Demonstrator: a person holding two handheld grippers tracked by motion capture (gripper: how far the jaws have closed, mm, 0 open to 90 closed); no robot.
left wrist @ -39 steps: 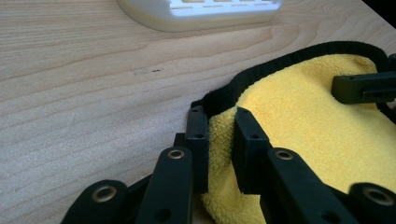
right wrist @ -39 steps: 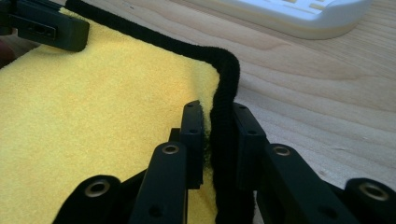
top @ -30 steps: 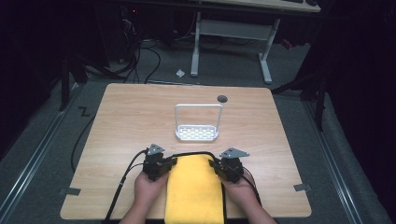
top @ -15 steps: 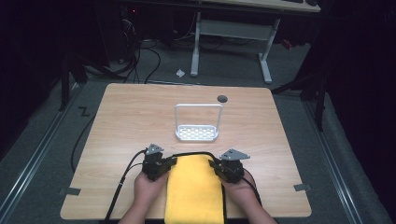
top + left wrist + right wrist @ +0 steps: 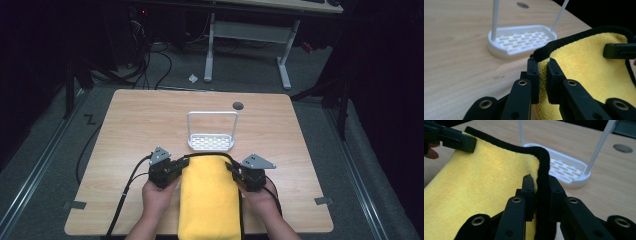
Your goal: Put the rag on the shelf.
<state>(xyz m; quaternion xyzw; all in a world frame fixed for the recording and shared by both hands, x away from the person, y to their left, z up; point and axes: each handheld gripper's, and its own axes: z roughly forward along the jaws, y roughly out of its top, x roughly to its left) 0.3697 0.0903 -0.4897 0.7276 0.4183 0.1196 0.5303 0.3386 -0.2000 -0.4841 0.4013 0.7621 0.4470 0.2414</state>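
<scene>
- Risk, slip at left corner: left gripper [image 5: 541,75] clamped on the yellow towel [image 5: 209,200] with only the black hem edge between the pads; jaws just been closing, cloth between them. Thin bite; likely to pull free if lifted fast.
- Risk, uneven lift: right gripper [image 5: 539,195] pinched on the hem at the opposite far corner. Unequal raising of the two hands would probably skew the towel or tug one corner out.
- Risk, snag: white rack [image 5: 211,132] just beyond the towel's far edge, apart from it. Forward swing of the cloth could catch an upright post and tip the rack.
- Risk, drag: near end of towel lying flat on the table [image 5: 135,120] between the forearms; friction may load both grips.
- Towel location: near centre edge of table, far corners raised slightly off the wood.
- Pose: left hand [image 5: 157,197] and right hand [image 5: 262,200] low, flanking the towel, grippers pointing forward and slightly inward.
</scene>
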